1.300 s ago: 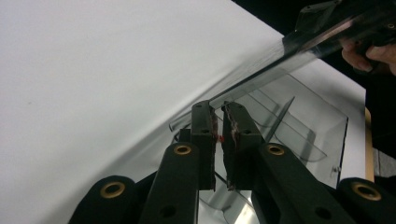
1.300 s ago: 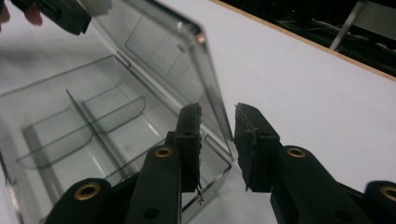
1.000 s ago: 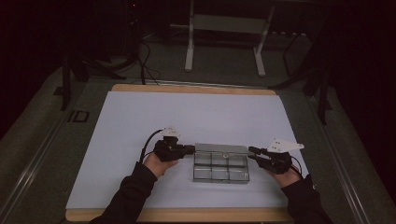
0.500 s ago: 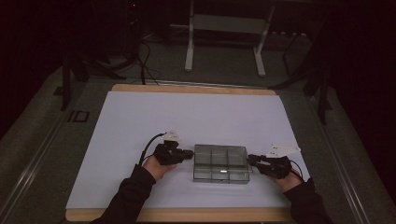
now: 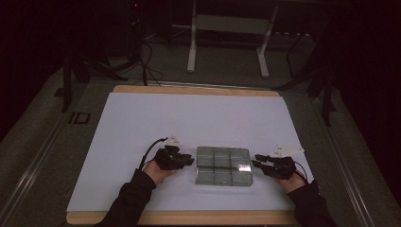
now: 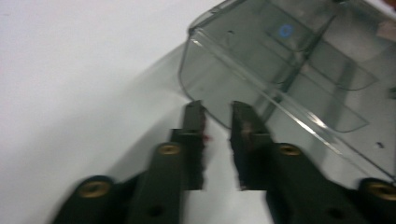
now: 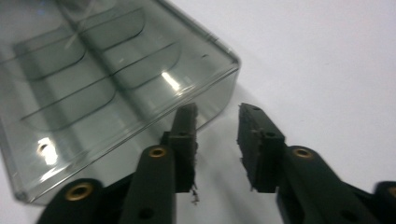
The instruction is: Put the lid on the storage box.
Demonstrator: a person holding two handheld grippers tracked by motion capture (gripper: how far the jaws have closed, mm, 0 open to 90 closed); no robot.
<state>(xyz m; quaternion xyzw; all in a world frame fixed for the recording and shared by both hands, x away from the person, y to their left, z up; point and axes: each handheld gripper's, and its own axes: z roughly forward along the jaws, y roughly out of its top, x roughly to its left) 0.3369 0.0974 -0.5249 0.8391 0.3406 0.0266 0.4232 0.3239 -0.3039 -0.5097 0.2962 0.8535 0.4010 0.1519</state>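
Clear plastic compartment box [image 5: 223, 165] near the front middle of white table [image 5: 189, 118], flanked by both claws. Left gripper [image 6: 217, 114] released, jaws slightly parted, tips at the box's end wall. Right gripper [image 7: 215, 116] released too, just beside the opposite corner. Probably best to square up, straddle each wall evenly, then clench together.
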